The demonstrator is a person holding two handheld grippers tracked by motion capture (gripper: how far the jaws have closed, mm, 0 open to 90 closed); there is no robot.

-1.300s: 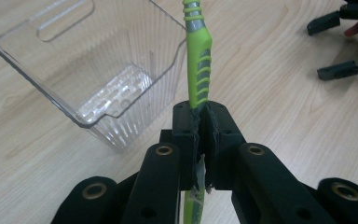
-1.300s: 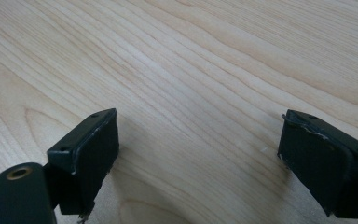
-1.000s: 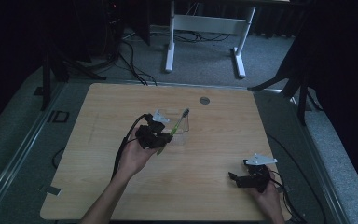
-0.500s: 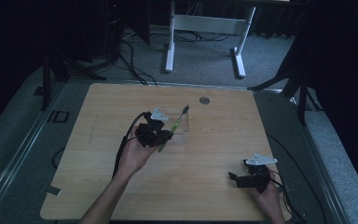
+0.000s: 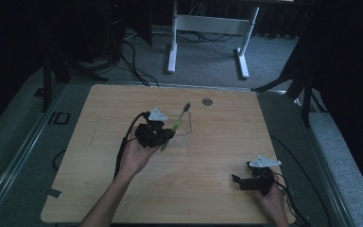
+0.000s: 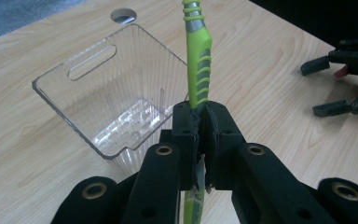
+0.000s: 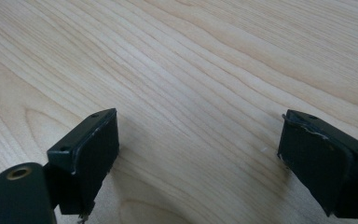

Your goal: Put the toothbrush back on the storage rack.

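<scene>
High view: one wooden surface (image 5: 208, 161); left tongs (image 5: 163, 137) at frame centre-left, right tongs (image 5: 241, 182) at lower right, well apart. One green toothbrush (image 5: 179, 118) slants from the left tongs over one clear plastic box (image 5: 182, 130). Left gripper view: the left tongs (image 6: 200, 121) are clamped on the toothbrush (image 6: 198, 60) handle, which rises toward the top of the frame; the box (image 6: 107, 102) stands just beyond at upper left, one slot handle in its far wall, and a round hole (image 6: 123, 15) in the surface lies behind it. Right gripper view: right tongs (image 7: 198, 154) spread wide over bare wood (image 7: 191, 70), gripping nothing.
</scene>
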